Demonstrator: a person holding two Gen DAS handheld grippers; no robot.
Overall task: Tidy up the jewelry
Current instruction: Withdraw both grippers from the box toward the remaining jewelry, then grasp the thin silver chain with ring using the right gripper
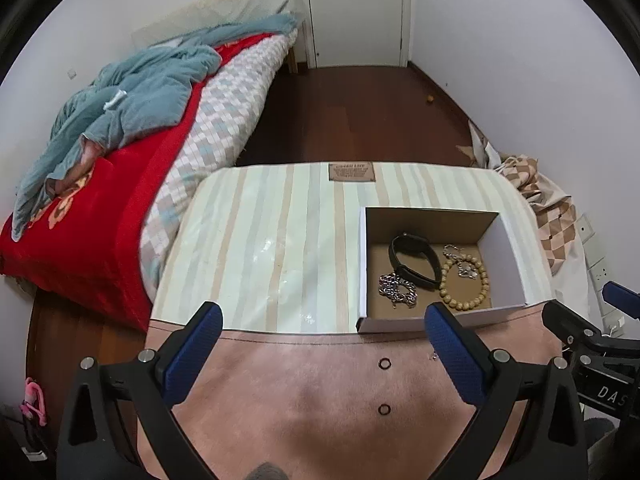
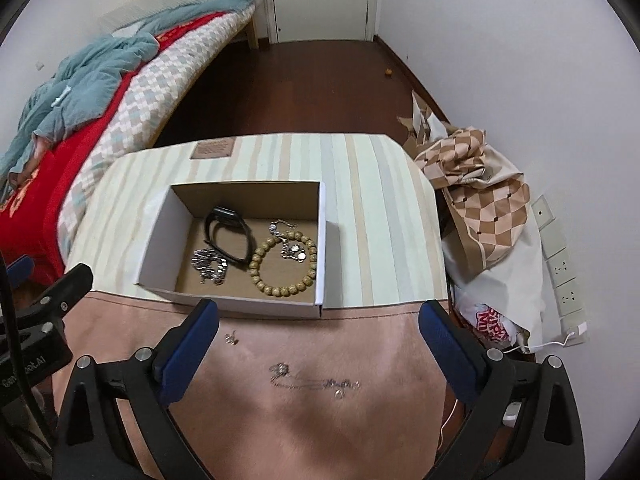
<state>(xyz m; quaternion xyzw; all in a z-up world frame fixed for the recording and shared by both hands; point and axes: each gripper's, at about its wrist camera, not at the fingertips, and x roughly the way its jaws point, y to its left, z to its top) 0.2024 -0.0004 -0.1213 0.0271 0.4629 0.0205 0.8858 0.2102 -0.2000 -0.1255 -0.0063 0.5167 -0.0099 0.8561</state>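
Observation:
An open cardboard box (image 1: 504, 256) (image 2: 160, 236) on the table holds a black band (image 1: 414, 258) (image 2: 230, 236), a silver chain (image 1: 398, 290) (image 2: 210, 266), a wooden bead bracelet (image 1: 466, 284) (image 2: 280, 268) and a small silver bracelet (image 1: 462, 264) (image 2: 290, 246). On the pink mat (image 1: 320, 400) (image 2: 300, 420) lie two dark rings (image 1: 384, 363), a thin chain (image 2: 312, 380) and a small earring (image 2: 231, 338). My left gripper (image 1: 324, 332) is open and empty above the mat. My right gripper (image 2: 318, 330) is open and empty near the box's front wall.
The table has a striped cloth (image 1: 272, 240) (image 2: 372, 208). A bed (image 1: 100, 184) with a red blanket stands to the left. A checked bag (image 2: 480, 184) and wall sockets (image 2: 560, 264) are on the right. A dark wooden floor (image 1: 352, 120) leads to a white door.

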